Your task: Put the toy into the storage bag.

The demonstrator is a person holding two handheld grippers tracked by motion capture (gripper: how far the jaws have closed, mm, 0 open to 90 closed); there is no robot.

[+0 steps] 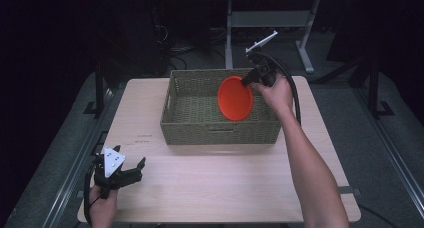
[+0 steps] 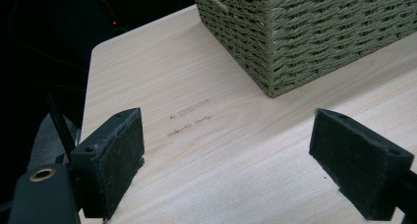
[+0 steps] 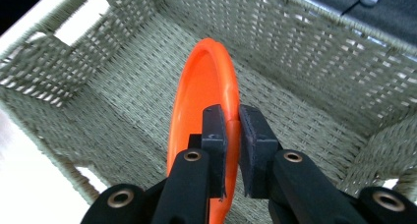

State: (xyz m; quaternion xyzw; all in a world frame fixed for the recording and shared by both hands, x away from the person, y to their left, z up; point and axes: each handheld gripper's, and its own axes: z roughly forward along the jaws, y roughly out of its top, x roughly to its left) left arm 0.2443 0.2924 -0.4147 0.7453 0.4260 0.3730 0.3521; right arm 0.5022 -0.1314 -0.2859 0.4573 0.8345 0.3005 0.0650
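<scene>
Right gripper point(image 1: 248, 80) is over the basket point(image 1: 190, 128), jaws clamped tight on the rim of the orange plate point(image 1: 235, 98). The plate hangs on edge, tilted, its lower part down inside the basket toward the right half, at about 1 o'clock from the table's point(image 1: 225, 188) middle. In the right gripper view the two pads pinch the plate's point(image 3: 196, 106) rim from either side, one inside the dish, one on its back, with the basket's point(image 3: 319, 57) woven floor and walls all around; whether the plate touches the floor I can't tell.

Left gripper point(image 1: 131, 171) sits down at 8 o'clock, near the table's front left corner, well apart from the basket. Its jaws stand wide open with nothing between them, just bare tabletop point(image 2: 236, 150) in the left gripper view, and the basket's point(image 2: 314, 32) corner up at 1 o'clock.
</scene>
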